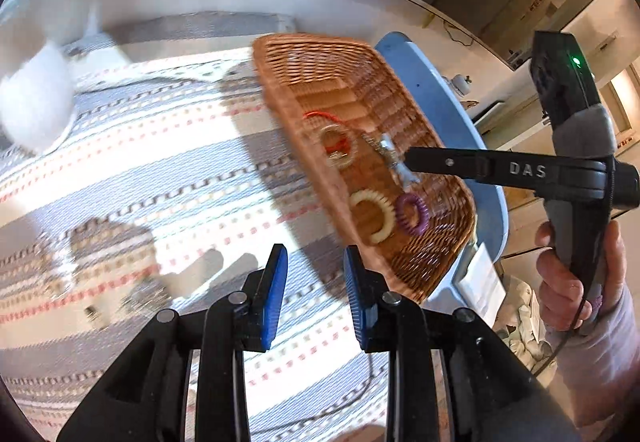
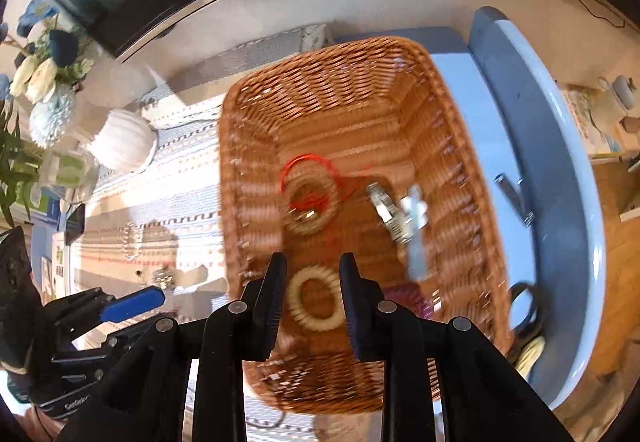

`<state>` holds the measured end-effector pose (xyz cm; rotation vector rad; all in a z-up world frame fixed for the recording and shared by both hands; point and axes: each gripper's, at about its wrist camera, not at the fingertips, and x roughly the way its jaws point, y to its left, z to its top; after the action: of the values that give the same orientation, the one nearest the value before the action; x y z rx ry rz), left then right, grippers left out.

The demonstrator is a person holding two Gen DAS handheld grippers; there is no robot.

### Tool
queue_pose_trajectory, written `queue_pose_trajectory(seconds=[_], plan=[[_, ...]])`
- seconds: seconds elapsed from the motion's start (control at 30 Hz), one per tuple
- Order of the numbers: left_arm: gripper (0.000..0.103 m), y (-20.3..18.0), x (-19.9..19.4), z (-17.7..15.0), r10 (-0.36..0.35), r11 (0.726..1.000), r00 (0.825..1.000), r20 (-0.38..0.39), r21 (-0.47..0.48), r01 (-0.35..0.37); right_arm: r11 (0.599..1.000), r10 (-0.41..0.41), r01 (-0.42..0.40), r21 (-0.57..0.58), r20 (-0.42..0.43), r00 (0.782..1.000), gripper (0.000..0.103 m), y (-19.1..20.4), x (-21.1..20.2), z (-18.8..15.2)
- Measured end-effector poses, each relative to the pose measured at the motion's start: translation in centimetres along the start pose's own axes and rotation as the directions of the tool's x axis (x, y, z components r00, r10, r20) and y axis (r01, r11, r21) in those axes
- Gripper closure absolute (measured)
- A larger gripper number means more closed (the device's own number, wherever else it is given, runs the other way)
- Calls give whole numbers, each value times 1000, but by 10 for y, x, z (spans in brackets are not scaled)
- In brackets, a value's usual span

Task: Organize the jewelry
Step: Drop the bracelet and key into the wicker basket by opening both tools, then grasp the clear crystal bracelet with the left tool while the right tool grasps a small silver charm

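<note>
Jewelry fills the basket [image 2: 348, 102] at centre frame; right claw [image 2: 312, 302], parted and empty, hovers above; next, fetch another piece.

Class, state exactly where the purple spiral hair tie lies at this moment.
In the left wrist view, the purple spiral hair tie lies inside the wicker basket, near its nearer end, just right of the cream spiral ring.
</note>
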<state>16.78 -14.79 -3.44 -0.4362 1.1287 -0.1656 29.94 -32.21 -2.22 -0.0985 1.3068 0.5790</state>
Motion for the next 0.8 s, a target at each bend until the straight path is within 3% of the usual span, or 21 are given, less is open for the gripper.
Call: queue_pose_trajectory(seconds=[0.17, 0.4, 0.6, 0.8], plan=[[75, 47, -28, -16, 21, 997, 1000, 18, -69, -19, 1000, 12, -12, -3, 11, 1000, 76, 36, 2, -12], [75, 134, -72, -33, 115, 978, 992, 54, -179, -104, 999, 38, -38, -24, 13, 999, 76, 89, 13, -21], [75, 196, -81, -33, 193, 958, 981, 37, -223, -180, 996, 62, -66, -60, -61, 996, 76, 140, 49, -37], [75, 225, -73, -35, 178, 961, 984, 5, -217, -173, 992, 95, -105, -69, -142, 985, 76, 175, 84, -55]])
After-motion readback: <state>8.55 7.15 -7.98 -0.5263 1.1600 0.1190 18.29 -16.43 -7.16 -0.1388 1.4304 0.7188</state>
